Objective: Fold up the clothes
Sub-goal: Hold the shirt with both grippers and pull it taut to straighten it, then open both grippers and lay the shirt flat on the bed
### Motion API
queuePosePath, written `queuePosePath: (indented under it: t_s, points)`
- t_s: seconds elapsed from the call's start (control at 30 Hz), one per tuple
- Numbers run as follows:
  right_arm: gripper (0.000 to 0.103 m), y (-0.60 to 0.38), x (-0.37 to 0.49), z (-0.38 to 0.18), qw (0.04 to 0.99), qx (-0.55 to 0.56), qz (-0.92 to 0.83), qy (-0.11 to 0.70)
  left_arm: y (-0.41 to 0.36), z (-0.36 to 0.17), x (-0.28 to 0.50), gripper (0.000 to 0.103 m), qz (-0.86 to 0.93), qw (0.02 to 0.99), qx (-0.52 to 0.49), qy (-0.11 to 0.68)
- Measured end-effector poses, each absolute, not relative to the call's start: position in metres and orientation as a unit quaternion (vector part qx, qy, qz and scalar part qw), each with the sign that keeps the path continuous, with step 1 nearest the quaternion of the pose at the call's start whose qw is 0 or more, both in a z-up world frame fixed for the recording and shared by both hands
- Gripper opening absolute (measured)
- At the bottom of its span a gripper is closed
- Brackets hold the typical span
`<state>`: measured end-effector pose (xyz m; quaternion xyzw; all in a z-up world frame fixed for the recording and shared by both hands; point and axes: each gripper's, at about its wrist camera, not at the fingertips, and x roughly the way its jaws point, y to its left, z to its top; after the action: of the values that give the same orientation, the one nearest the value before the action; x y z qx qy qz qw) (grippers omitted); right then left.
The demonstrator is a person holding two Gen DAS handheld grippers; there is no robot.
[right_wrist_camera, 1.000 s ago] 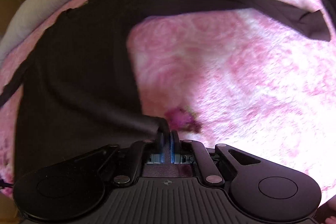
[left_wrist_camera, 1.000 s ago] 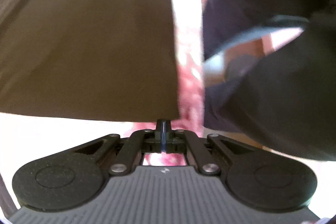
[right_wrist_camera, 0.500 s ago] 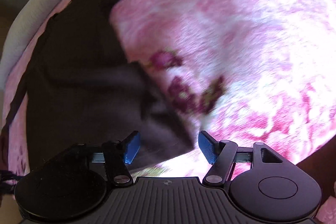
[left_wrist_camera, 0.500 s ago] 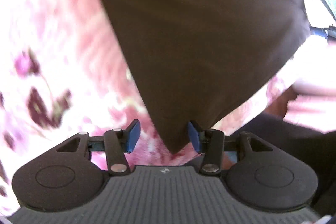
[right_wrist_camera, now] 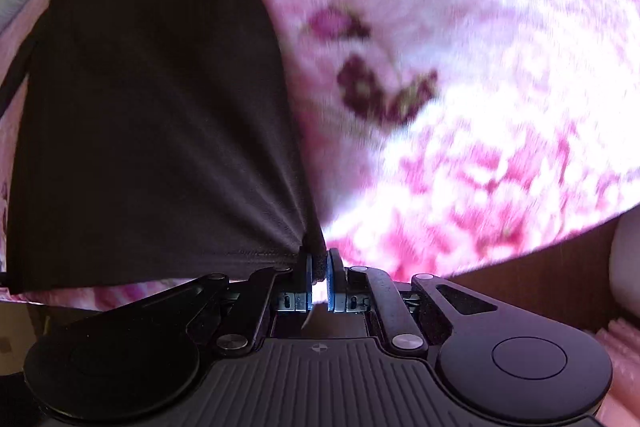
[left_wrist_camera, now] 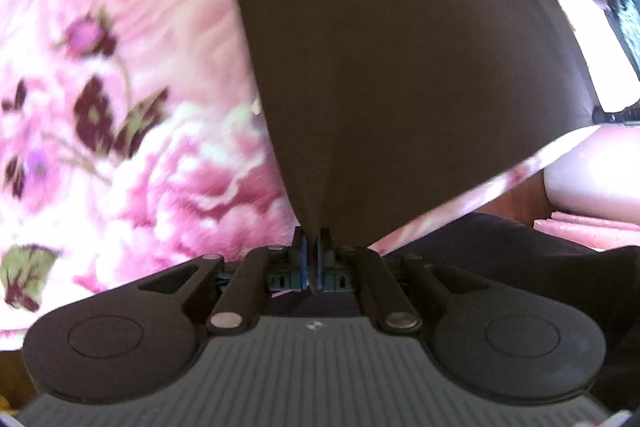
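Fold not yet made: the dark brown garment [left_wrist_camera: 400, 67] lies mostly spread flat on the pink floral blanket [left_wrist_camera: 140, 127], one sleeve stretched away at the far edge; the folding itself is left to do

Left gripper [left_wrist_camera: 312, 259]: fingers nearly together, pinched on the near corner of the garment, cloth fanning up from the pinch

Right gripper [right_wrist_camera: 319, 269]: fingers narrow, clamped on a bunched hem corner of the garment [right_wrist_camera: 160, 107]; creases radiate from the grip, blanket [right_wrist_camera: 480, 107] bare to the right

Judgement: both corners gripped, ready to lift and carry over
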<state>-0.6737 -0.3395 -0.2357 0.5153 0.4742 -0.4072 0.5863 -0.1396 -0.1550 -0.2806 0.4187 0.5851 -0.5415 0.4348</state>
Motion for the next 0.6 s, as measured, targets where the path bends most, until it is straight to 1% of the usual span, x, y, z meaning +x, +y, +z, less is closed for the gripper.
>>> queuePosePath:
  t_s: [0.17,0.2,0.27,0.3,0.33,0.4,0.47,0.5,0.6]
  points:
    - [0.006,-0.351,-0.667,-0.250,0.569,0.519,-0.402,0.495,-0.163,-0.281,-0.145,0.004,-0.543,0.422,0.442,0.576]
    - [0.009,-0.354,-0.667,-0.251,0.565,0.518,-0.399,0.504,-0.163,-0.280,-0.143,0.006,-0.539,0.422,0.446,0.576]
    - [0.026,-0.358,-0.668,-0.245,0.559,0.500,-0.412,0.518,-0.163,-0.277,-0.137,0.007,-0.528,0.428,0.456,0.574]
    - [0.042,-0.360,-0.667,-0.239,0.560,0.487,-0.421,0.522,-0.161,-0.275,-0.134,0.007,-0.523,0.433,0.458,0.574]
    - [0.046,-0.362,-0.666,-0.232,0.566,0.474,-0.430,0.520,-0.156,-0.271,-0.129,0.007,-0.517,0.441,0.456,0.574]
    - [0.049,-0.366,-0.661,-0.218,0.582,0.451,-0.445,0.510,-0.151,-0.265,-0.119,0.007,-0.503,0.460,0.449,0.578]
    - [0.051,-0.374,-0.652,-0.207,0.600,0.433,-0.450,0.500,-0.145,-0.262,-0.113,0.013,-0.491,0.479,0.441,0.579]
    - [0.051,-0.378,-0.645,-0.203,0.610,0.424,-0.451,0.495,-0.142,-0.261,-0.110,0.017,-0.485,0.488,0.437,0.580]
    - [0.053,-0.394,-0.617,-0.198,0.639,0.413,-0.429,0.487,-0.140,-0.251,-0.089,0.023,-0.476,0.517,0.420,0.573]
